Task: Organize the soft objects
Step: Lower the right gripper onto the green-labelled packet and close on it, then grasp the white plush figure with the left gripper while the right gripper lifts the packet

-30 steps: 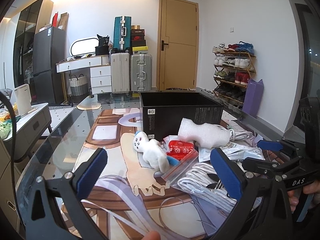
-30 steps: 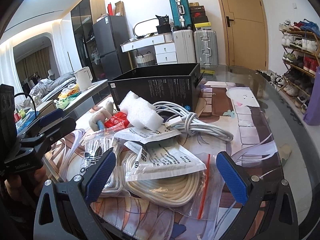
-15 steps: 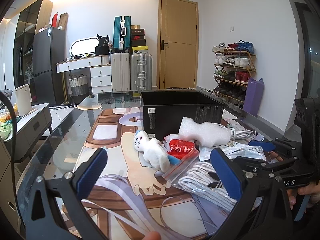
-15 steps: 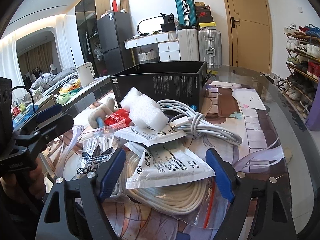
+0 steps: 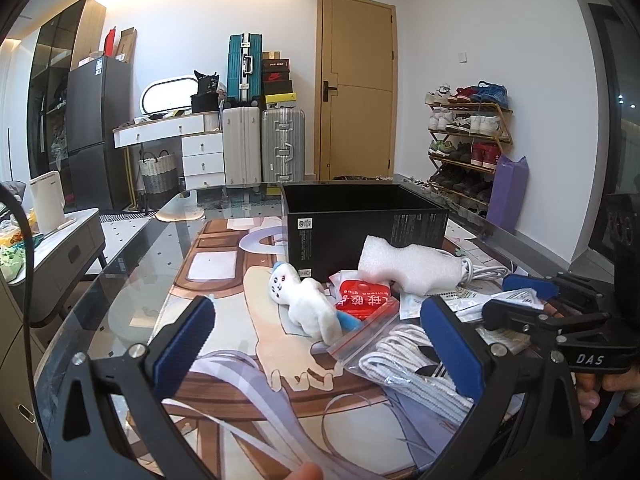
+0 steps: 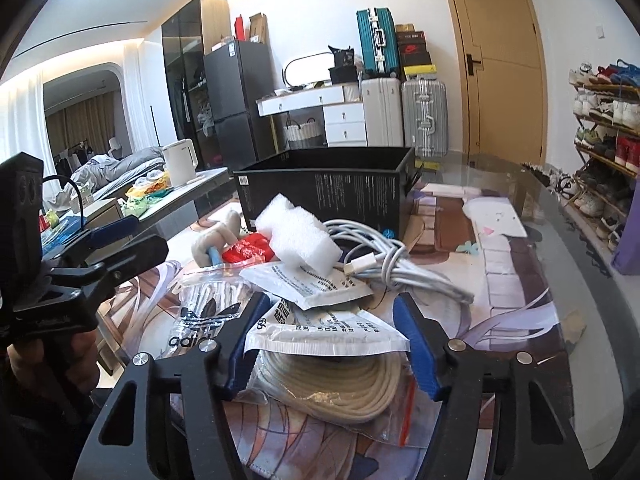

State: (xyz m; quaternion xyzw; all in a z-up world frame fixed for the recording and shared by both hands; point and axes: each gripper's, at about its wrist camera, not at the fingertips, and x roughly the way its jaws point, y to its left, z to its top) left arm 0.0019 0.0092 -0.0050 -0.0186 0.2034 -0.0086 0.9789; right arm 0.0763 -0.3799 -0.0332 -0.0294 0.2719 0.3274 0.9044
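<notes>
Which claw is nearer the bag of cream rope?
Right. The right claw straddles the rope bag, its jaws having just been closing around it. The left claw hangs off to the side, over the plush.

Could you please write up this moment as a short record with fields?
table: glass top with a printed mat
box: black, open, behind the pile
pile: foam piece, white cable, plush toy, red packet
right gripper: jaws just been closing, either side of a bagged rope coil and white pouch
left gripper: open, holding nothing
</notes>
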